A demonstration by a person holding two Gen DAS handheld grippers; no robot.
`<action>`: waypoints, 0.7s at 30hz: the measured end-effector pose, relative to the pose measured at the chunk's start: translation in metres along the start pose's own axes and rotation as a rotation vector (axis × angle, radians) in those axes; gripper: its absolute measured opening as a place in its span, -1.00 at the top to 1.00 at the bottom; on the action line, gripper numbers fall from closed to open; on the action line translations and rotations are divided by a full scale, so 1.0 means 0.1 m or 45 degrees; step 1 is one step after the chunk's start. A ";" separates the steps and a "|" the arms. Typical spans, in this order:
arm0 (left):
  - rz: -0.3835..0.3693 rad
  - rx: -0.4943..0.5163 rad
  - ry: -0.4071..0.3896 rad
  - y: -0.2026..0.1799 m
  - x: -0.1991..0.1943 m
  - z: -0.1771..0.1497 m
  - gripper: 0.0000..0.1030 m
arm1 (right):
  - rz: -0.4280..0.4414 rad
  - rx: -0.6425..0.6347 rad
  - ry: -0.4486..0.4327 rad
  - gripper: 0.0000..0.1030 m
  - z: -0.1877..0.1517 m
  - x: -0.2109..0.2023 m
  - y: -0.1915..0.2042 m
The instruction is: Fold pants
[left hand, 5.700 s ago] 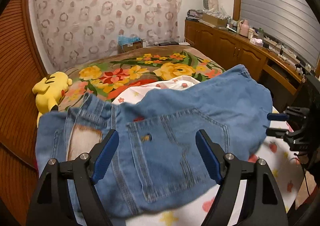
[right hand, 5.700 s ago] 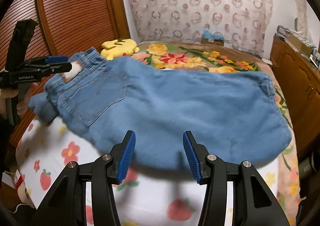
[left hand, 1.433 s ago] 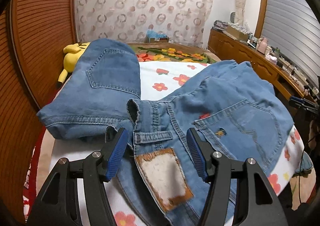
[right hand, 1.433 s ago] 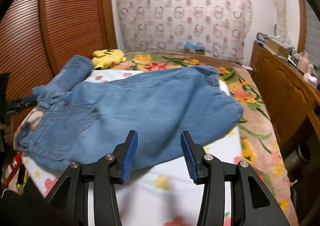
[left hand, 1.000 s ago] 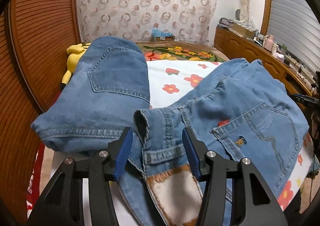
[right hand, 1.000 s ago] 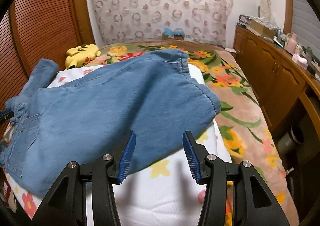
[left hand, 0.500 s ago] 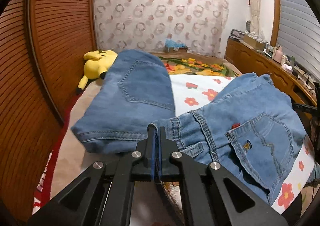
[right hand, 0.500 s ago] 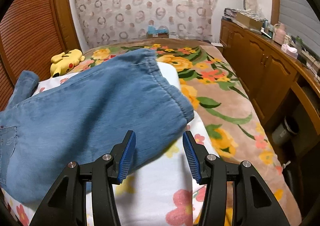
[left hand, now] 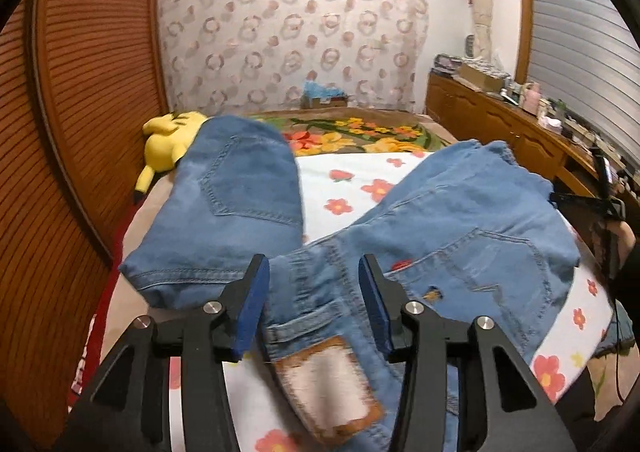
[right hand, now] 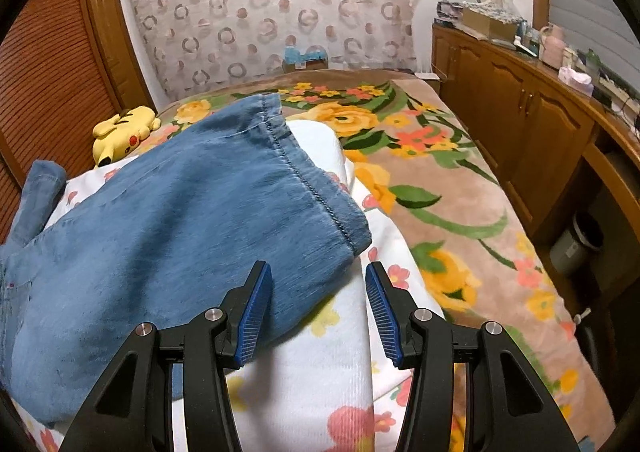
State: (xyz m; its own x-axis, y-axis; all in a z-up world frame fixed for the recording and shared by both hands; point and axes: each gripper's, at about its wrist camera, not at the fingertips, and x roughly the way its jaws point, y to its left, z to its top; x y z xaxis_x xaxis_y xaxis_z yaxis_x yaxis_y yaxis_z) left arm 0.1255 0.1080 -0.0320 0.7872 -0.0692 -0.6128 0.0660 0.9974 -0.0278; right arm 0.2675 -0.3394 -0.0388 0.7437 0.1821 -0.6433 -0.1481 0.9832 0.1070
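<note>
Light blue jeans (left hand: 440,236) lie spread on the white flowered sheet (left hand: 352,179), back side up, with a brown and white waistband patch (left hand: 332,388) close below me. My left gripper (left hand: 314,304) is open and empty, its blue pads either side of the waistband. In the right wrist view the legs of the jeans (right hand: 180,236) lie flat, the hem (right hand: 316,187) pointing toward the far right. My right gripper (right hand: 318,306) is open and empty just short of the hem corner. A second folded pair of jeans (left hand: 236,207) lies at the left.
A yellow plush toy (left hand: 168,135) lies by the wooden slatted wall (left hand: 60,131). A flowered blanket (right hand: 440,179) covers the far and right side of the bed. A wooden cabinet (right hand: 532,119) with clutter on top runs along the right.
My left gripper was shut on the waistband half a second ago and has now opened, letting it go. My right gripper has moved closer to the hem and stayed open.
</note>
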 end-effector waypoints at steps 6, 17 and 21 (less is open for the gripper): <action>-0.079 0.045 0.026 -0.29 0.07 -0.01 -0.51 | 0.027 0.044 0.019 0.01 0.03 0.07 -0.08; -0.139 0.082 0.020 -0.63 0.06 -0.07 -0.51 | 0.041 0.077 0.043 0.01 0.09 0.16 -0.12; -0.150 0.089 0.024 -0.70 0.04 -0.08 -0.51 | 0.051 0.073 0.041 0.02 0.09 0.17 -0.08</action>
State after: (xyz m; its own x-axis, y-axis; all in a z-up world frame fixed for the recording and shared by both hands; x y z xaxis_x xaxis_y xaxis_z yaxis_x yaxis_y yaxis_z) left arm 0.1195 0.0379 -0.0390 0.7601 -0.1844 -0.6231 0.2000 0.9787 -0.0456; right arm 0.2878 -0.3440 -0.0437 0.7162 0.2218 -0.6617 -0.1395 0.9745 0.1757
